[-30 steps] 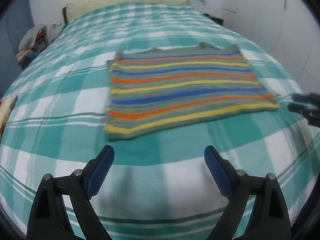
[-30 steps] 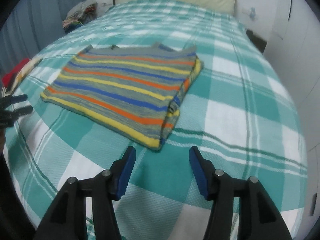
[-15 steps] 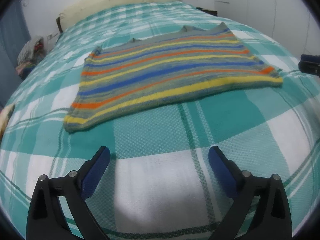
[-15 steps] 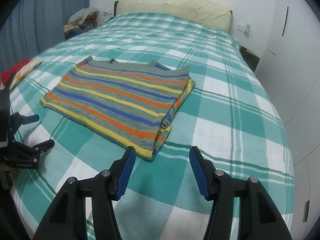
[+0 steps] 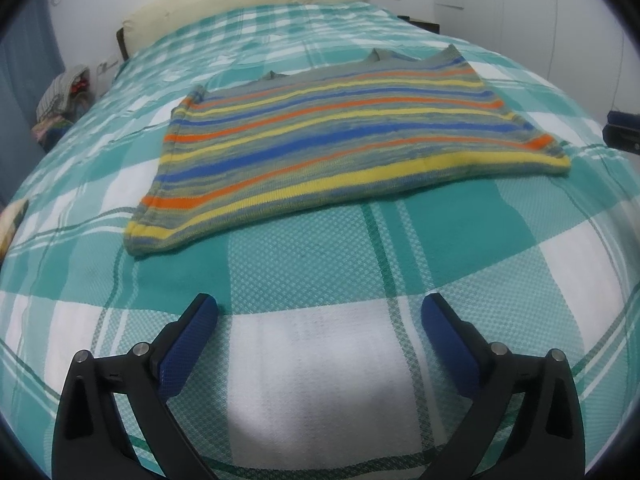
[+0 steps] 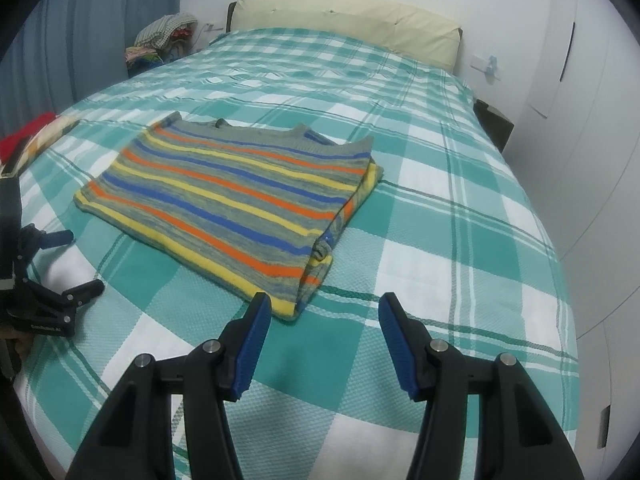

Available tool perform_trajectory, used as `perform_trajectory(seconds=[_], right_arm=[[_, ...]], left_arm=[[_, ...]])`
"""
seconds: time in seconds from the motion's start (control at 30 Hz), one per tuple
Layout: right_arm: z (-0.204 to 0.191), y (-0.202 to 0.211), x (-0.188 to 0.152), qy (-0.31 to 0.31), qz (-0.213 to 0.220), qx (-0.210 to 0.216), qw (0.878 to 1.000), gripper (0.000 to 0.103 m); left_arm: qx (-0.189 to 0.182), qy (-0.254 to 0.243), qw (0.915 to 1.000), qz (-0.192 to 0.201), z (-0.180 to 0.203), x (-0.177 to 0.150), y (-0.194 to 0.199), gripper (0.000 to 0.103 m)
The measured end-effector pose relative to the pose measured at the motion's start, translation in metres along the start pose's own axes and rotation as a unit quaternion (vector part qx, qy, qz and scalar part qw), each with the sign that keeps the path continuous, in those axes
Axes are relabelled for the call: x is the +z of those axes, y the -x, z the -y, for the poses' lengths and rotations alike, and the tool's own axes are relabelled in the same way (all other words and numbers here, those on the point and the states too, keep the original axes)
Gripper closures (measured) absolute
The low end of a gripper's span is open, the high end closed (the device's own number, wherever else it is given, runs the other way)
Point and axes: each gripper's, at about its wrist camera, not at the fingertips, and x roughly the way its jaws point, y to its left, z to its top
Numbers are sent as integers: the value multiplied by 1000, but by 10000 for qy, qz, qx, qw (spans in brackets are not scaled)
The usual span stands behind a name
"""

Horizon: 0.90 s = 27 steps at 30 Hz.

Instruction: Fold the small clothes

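Observation:
A striped knit sweater (image 5: 340, 136) in grey, blue, orange and yellow lies folded flat on the green-and-white checked bed (image 5: 328, 360). It also shows in the right wrist view (image 6: 240, 208), with its folded edge on the right. My left gripper (image 5: 320, 316) is open and empty, hovering over the bedspread in front of the sweater's near hem. My right gripper (image 6: 324, 308) is open and empty, just in front of the sweater's near right corner. The left gripper also shows in the right wrist view (image 6: 64, 264) at the left edge.
A cream pillow (image 6: 344, 28) lies at the head of the bed. A pile of clothes (image 6: 164, 40) sits at the far left beside blue curtains. A red and patterned cloth (image 6: 36, 140) lies on the bed's left edge. White wardrobe doors (image 6: 580, 100) stand on the right.
Both grippers have drawn back and turned a little; the sweater sits farther off in the right view and more to the right in the left view. Both stay open.

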Motion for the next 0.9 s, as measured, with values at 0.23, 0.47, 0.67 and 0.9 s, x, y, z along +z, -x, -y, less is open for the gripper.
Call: perform_trajectory(seconds=[0.23, 0.47, 0.67, 0.9], right_arm=[[3, -1, -2, -4, -12, -43, 10000, 47], [14, -4, -3, -210, -56, 59, 9997, 47], [59, -17, 2, -1095, -128, 437, 9929, 47], [107, -76, 40, -2020, -524, 1805, 9612, 47]], left_arm=[[12, 3, 10000, 5, 0, 0, 0, 0], [112, -360, 9989, 280, 19, 4, 23, 2], [-765, -1002, 9908, 486, 78, 31, 38, 2], [-1328, -1422, 9800, 409, 152, 74, 0, 3]])
